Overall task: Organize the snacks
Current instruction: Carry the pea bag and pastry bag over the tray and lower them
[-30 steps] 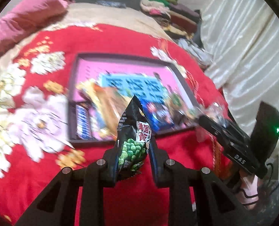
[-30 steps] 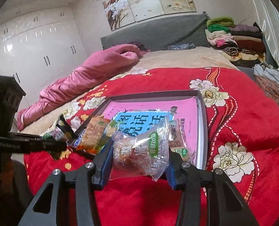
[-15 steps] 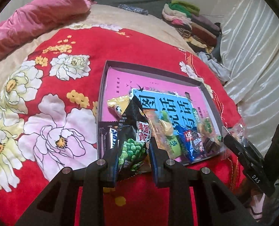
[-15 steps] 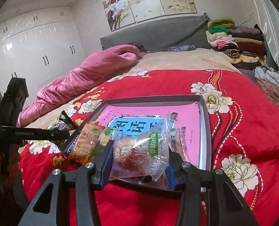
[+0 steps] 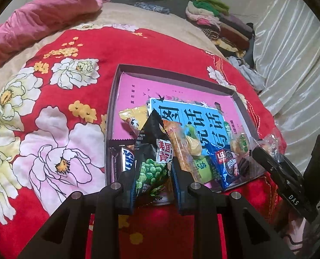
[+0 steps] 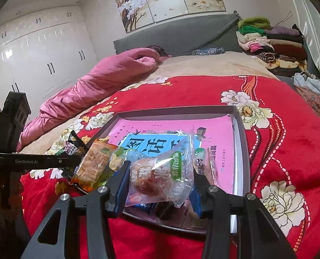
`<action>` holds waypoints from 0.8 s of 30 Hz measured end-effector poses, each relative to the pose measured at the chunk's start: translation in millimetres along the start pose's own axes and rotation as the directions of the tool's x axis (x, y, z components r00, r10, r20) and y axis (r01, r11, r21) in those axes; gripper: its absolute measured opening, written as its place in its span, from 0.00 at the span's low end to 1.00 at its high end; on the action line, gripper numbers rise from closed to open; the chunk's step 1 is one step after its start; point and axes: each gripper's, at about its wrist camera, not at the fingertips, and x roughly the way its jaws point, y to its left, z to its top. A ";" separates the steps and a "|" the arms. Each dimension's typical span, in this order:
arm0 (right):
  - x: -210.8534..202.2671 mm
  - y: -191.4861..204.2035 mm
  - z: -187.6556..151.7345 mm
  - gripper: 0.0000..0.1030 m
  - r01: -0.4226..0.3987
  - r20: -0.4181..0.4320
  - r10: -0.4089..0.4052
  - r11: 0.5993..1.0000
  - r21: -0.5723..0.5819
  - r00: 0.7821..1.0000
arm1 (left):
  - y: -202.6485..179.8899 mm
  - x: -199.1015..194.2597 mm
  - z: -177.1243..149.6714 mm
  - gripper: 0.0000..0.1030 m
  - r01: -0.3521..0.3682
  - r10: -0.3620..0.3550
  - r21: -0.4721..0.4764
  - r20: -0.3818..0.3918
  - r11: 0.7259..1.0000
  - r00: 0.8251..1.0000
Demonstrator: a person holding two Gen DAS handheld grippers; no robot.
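Observation:
My left gripper (image 5: 153,185) is shut on a black pack of green peas (image 5: 153,161), held upright above the near left corner of a shallow grey box (image 5: 114,82). My right gripper (image 6: 158,185) is shut on a clear bag with a brown snack (image 6: 157,177), held over the box's near edge (image 6: 239,129). The box has a pink and blue bottom and holds several snacks: an orange packet (image 5: 179,149), a blue cookie pack (image 5: 224,164), a chocolate bar (image 5: 125,159). The right gripper also shows in the left wrist view (image 5: 267,153), the left gripper in the right wrist view (image 6: 73,157).
The box lies on a red flowered blanket (image 5: 62,118) on a bed. A pink quilt (image 6: 95,82) is bunched at the far left. Folded clothes (image 6: 267,41) are stacked at the far right by the grey headboard. White curtains (image 5: 293,54) hang on the right.
Both grippers have moved forward to the box with their packs. The left one now hangs over the near left corner, the right one over the near edge.

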 end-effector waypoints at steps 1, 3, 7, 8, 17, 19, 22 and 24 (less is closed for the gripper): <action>1.4 -0.3 -0.1 0.47 0.002 -0.003 -0.002 1.000 0.001 1.000 | -0.1 0.9 -0.1 0.26 0.002 -0.002 0.000 -0.002 1.000 1.000; 2.6 -0.3 -0.2 0.47 -0.001 -0.006 0.001 1.000 0.002 1.000 | -0.4 2.9 -0.7 0.26 0.008 -0.008 -0.002 -0.008 1.000 1.000; 3.9 -0.3 -0.6 0.47 0.001 -0.009 -0.001 1.000 0.003 1.000 | -0.9 5.6 -1.7 0.26 0.014 -0.014 -0.003 -0.016 1.000 1.000; 4.2 -0.4 -0.8 0.47 0.002 -0.010 -0.002 1.000 0.003 1.000 | -1.4 6.3 -2.2 0.26 0.017 -0.017 -0.003 -0.017 1.000 1.000; 8.4 -2.6 -1.3 0.48 0.018 -0.023 -0.018 1.000 0.005 1.000 | -7.3 12.7 -6.7 0.26 0.035 -0.035 0.012 -0.035 0.999 0.999; 9.0 -2.6 -1.8 0.48 0.022 -0.023 -0.022 1.000 0.003 0.999 | -7.8 13.8 -7.6 0.26 0.036 -0.035 0.015 -0.039 0.999 0.999; 8.0 -1.8 -1.6 0.48 0.020 -0.017 -0.020 1.000 -0.005 1.000 | -8.4 13.7 -8.1 0.26 0.032 -0.032 0.018 -0.039 0.999 0.999; 8.8 -1.1 -1.7 0.48 0.022 -0.019 -0.022 1.000 -0.006 1.000 | -8.2 13.6 -7.9 0.27 0.030 -0.029 0.018 -0.039 0.999 0.999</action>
